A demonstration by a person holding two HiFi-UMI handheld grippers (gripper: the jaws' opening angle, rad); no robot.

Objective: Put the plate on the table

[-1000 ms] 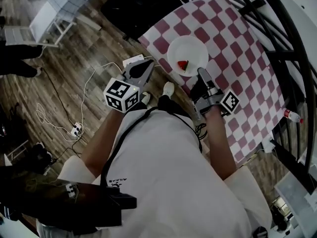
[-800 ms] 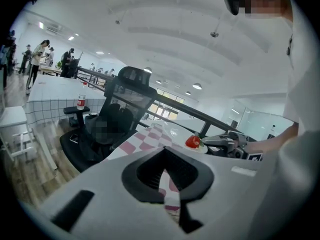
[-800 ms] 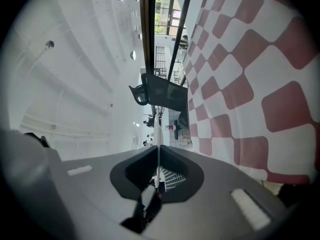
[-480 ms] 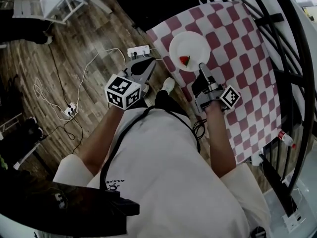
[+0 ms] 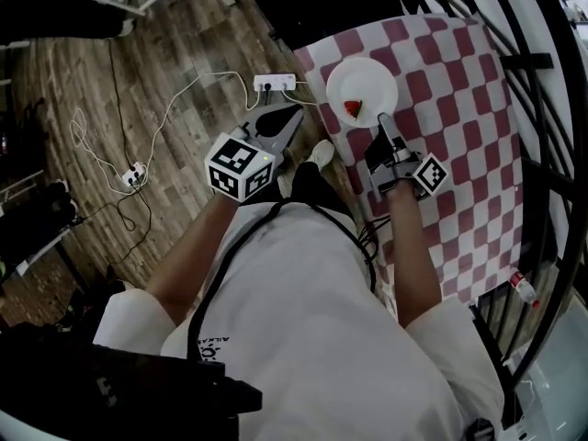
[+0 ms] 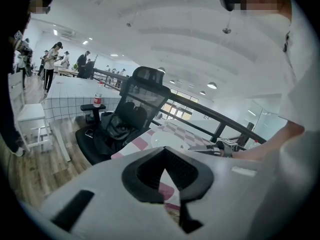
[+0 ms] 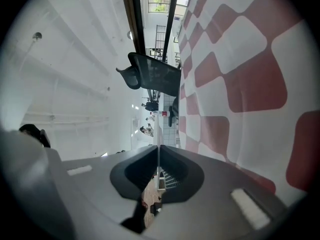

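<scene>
A white plate (image 5: pixel 366 83) with a red slice of fruit (image 5: pixel 354 110) on it lies level over the near left corner of the red-and-white checked table (image 5: pixel 459 108). I cannot tell whether it rests on the cloth. My right gripper (image 5: pixel 382 125) is shut on the plate's near rim, which shows as a thin white edge (image 7: pixel 158 149) between the jaws. My left gripper (image 5: pixel 278 120) hangs over the floor left of the table, shut with nothing in it. The left gripper view shows its joined jaw tips (image 6: pixel 164 153) with the plate (image 6: pixel 167 138) beyond them.
On the wooden floor left of the table lie a white power strip (image 5: pixel 276 83) and loose cables (image 5: pixel 138 168). A black office chair (image 6: pixel 132 111) stands beyond the table. Black railing bars (image 5: pixel 542 81) run along the table's far side. A small bottle (image 5: pixel 521 286) stands at the table's right end.
The head view has swung, so the table sits further right and higher. The right gripper still holds the plate over the same corner. The left gripper stays beside it.
</scene>
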